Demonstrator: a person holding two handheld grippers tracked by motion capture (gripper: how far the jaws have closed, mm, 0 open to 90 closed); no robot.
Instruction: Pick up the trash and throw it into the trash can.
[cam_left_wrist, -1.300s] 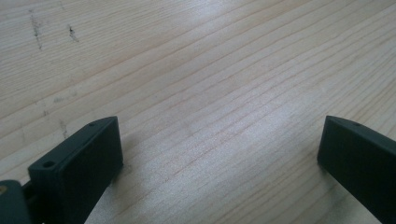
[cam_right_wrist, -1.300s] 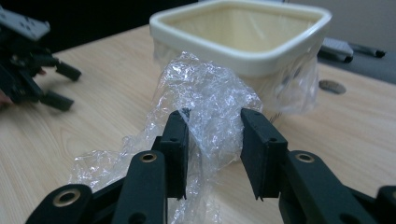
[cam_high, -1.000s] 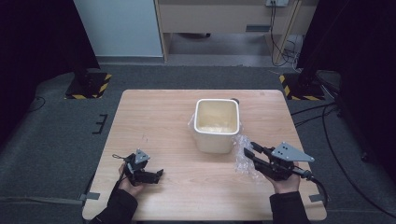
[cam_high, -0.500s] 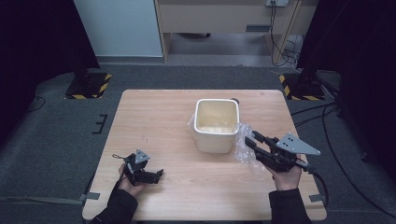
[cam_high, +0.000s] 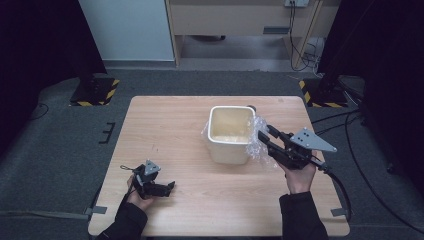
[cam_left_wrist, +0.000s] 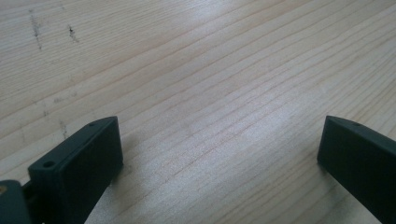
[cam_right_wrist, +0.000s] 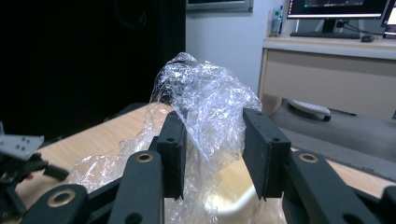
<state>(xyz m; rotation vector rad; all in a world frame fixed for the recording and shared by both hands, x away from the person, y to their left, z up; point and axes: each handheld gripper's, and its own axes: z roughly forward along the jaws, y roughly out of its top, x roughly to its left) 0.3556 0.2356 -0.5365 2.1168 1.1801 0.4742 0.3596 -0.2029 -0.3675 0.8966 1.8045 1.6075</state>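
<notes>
While the right claw (cam_high: 263, 137) pinched a wad of clear wrap (cam_right_wrist: 205, 100) between its jaws, the wrap stood just above and against the near-right rim of the tub (cam_high: 227, 147). Jaws were not fully closed; the film bunched in the gap between them and billowed up past the tips. A loose tail of it hung below the jaws toward the tub mouth. More film showed at the tub's far-left rim, so the sheet probably draped across the opening.

Risks, as judged from this:
- Grip was on thin slippery film with a visible gap, so the wrap could slide out if pulled hard or fast.
- The tail below the claw could snag on the tub rim and drag or tip the tub, since nothing held the tub down.
- If the film was being stuffed in, the springy wad could pop back out once released.
- Thin film could tear at the pinch point.

The left claw (cam_high: 159, 188) sat far off to the left of the tub, low on the desk (cam_left_wrist: 210, 93), jaws spread wide with nothing between them. It was too far away to steady the tub, which made the tipping risk worse.
</notes>
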